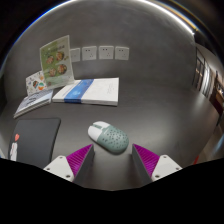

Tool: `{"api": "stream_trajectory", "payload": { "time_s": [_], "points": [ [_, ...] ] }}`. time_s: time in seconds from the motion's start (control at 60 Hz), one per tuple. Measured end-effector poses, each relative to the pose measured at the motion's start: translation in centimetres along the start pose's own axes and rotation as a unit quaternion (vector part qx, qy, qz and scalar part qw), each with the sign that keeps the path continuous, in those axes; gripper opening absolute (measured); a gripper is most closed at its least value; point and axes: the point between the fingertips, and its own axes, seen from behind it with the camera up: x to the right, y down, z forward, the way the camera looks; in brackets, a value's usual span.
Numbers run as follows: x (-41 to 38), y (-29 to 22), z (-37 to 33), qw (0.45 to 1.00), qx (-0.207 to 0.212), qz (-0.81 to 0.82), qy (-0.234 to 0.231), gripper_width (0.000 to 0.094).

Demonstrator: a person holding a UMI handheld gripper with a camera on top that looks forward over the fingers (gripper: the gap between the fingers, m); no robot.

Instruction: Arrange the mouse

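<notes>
Tongs (112,158) stand apart, the two fingers wide of each other, each with a magenta pad (77,157) on its inner face. Neither finger touches anything. Just ahead of them, and a little nearer the left finger, the mouse (108,136) lies on the grey table (160,110). It is pale with a speckled greenish shell and sits at a slant, one end pointing away to the left, the other toward the gap between the fingers. It rests on the table by itself, with clear room at both sides.

Left of the mouse, beside the left finger, a dark mat (35,140) lies flat. Beyond the mouse a white and blue box (88,92) lies on the table, with a thinner book (34,103) just beside it on the left. Behind these a picture card (56,62) stands tilted. Three pale sheets (100,51) hang in a row on the far wall.
</notes>
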Motion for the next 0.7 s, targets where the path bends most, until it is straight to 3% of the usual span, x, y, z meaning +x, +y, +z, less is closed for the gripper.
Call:
{"api": "stream_trajectory", "payload": {
  "time_s": [0.2,0.383,0.467,0.6,0.7],
  "points": [
    [1.0,-2.5,3.3,1.000,-0.007,-0.012,0.014,0.0823],
    [1.6,-4.6,5.6,0.999,-0.003,0.039,-0.004,0.0825],
    [2.8,-4.9,5.7,0.999,0.009,0.045,0.018,0.0569],
    [3.1,-5.0,5.7,0.998,0.027,0.059,0.023,0.0505],
    [3.4,-4.4,4.4,0.999,0.012,0.027,0.029,0.0427]
  ]
}}
